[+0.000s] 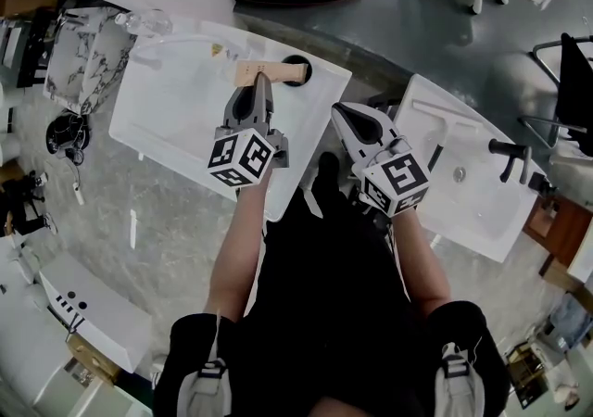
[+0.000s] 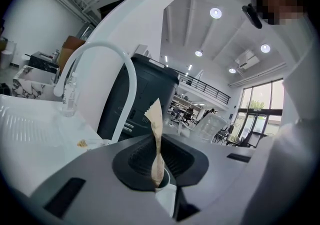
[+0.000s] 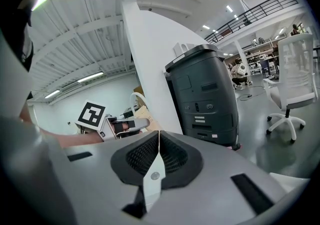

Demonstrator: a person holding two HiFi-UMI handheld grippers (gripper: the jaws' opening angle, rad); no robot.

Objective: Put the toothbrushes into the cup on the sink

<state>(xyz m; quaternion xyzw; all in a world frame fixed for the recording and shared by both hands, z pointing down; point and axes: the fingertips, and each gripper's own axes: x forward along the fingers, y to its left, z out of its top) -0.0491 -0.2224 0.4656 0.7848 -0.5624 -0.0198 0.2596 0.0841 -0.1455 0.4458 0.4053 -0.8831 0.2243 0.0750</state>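
My left gripper reaches over the white sink and is shut on a tan paper-wrapped toothbrush, which lies crosswise at its tips. In the left gripper view the tan wrapper stands up between the jaws of the left gripper. A dark round opening, possibly the cup, sits on the sink rim just right of the wrapper. A clear cup-like vessel shows to the right. My right gripper hangs beside the sink's right edge, shut with nothing in it; the right gripper has its jaws together.
A white arched faucet and a clear bottle stand at the sink's back left. A dark grey machine rises behind. A second white sink with a black faucet lies to the right. An office chair stands on the floor.
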